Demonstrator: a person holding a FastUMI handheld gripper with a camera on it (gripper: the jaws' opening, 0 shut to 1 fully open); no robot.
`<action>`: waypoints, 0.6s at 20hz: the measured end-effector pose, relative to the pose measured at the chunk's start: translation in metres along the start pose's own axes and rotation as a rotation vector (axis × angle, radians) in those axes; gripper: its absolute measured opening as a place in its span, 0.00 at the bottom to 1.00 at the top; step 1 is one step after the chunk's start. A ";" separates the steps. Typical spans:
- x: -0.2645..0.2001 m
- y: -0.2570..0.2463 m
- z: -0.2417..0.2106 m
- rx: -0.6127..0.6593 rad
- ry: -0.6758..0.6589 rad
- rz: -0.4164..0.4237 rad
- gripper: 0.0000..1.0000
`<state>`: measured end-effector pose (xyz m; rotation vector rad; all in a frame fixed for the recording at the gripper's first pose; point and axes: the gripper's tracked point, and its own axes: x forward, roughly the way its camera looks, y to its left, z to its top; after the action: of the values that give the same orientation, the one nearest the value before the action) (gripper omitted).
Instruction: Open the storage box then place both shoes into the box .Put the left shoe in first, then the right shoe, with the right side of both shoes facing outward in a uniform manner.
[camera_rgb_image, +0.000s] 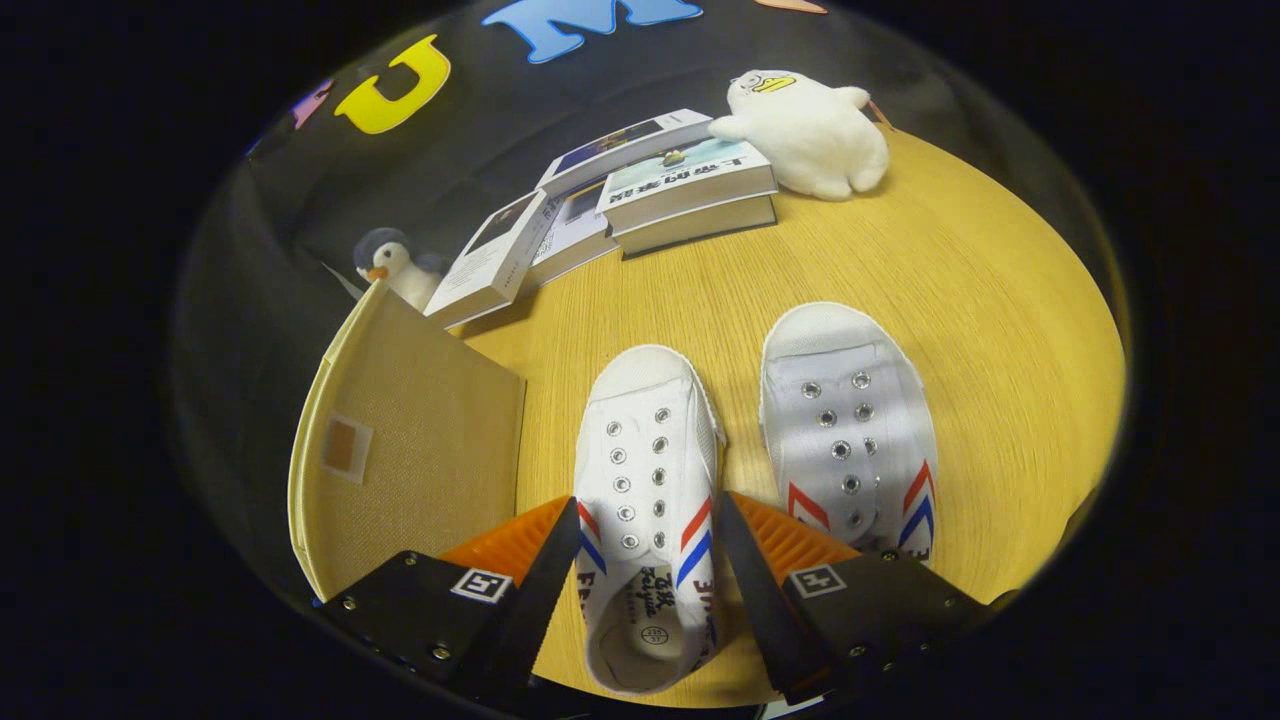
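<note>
Where gripper (648, 520) straddles, left shoe (648, 470).

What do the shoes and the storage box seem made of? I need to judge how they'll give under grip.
Left shoe, between the open hand-held gripper fingers: likely white canvas, matte weave, metal eyelets, rubbery toe cap. Right shoe looks alike. Storage box: apparently beige woven fabric, visible mesh texture, stitched edging; probably soft-sided.

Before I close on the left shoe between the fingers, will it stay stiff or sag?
The left shoe looks like thin lace-less canvas, so its sides probably cave under the open gripper. Its rubber sole should keep it flat, and it seems light.
</note>
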<state>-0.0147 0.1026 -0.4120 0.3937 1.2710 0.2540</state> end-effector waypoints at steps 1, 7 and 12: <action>0.004 -0.003 -0.002 -0.003 0.005 -0.017 0.84; 0.005 -0.010 -0.006 0.074 0.029 -0.008 0.55; 0.009 -0.018 -0.008 0.125 0.032 -0.022 0.21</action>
<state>-0.0200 0.0907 -0.4296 0.4834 1.3263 0.1634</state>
